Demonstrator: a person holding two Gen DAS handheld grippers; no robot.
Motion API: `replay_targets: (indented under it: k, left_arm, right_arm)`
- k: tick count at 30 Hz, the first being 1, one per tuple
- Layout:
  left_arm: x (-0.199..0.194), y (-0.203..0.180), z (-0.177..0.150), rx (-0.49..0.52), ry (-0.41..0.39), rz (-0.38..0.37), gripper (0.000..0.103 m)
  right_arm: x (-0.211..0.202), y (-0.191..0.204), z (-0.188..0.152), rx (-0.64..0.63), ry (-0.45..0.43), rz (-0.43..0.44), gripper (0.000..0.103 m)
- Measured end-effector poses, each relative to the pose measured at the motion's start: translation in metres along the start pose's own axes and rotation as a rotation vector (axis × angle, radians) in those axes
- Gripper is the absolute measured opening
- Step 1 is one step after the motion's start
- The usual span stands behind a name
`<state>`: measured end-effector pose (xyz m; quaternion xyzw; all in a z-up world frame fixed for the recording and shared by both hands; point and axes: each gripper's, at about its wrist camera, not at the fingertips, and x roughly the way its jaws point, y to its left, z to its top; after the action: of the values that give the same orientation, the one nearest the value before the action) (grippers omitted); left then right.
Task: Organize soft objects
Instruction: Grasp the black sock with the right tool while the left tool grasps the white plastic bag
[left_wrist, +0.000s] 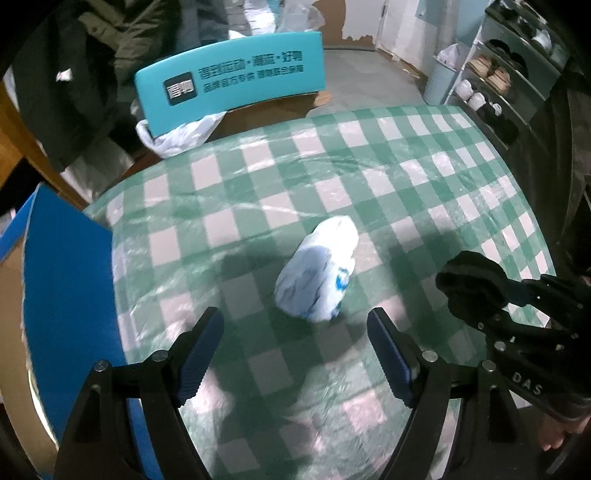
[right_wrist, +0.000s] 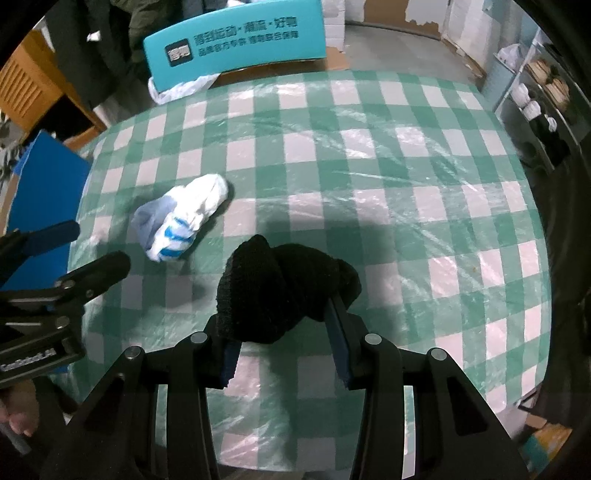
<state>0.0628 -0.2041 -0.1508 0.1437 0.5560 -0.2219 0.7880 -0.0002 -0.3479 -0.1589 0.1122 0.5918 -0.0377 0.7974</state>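
A rolled white sock bundle with blue stripes (left_wrist: 318, 270) lies on the green-and-white checked table (left_wrist: 332, 177), just ahead of my open, empty left gripper (left_wrist: 295, 338). It also shows in the right wrist view (right_wrist: 184, 218), left of centre. My right gripper (right_wrist: 282, 332) is shut on a black sock bundle (right_wrist: 284, 288) and holds it above the table. In the left wrist view the black bundle (left_wrist: 469, 280) sits at the right, in the right gripper. The left gripper (right_wrist: 88, 251) appears at the left edge of the right wrist view.
A turquoise chair back (left_wrist: 229, 81) with a white plastic bag (left_wrist: 181, 134) stands past the table's far edge. A blue box (left_wrist: 66, 295) stands at the table's left side. A shoe rack (left_wrist: 498, 77) and a bin (left_wrist: 441, 79) stand at the far right.
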Motion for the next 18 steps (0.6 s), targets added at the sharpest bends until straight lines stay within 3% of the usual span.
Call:
replay_targets:
  k: [14,18]
  left_arm:
    - [0.051,-0.029,0.026,0.024,0.059,0.001,0.081]
    - [0.066,-0.036,0.030,0.041,0.066,0.036,0.081]
  right_arm:
    - [0.000,-0.032,0.007,0.078,-0.011,0.027,0.041]
    - [0.000,-0.037,0.005,0.089,-0.012,0.031,0.041]
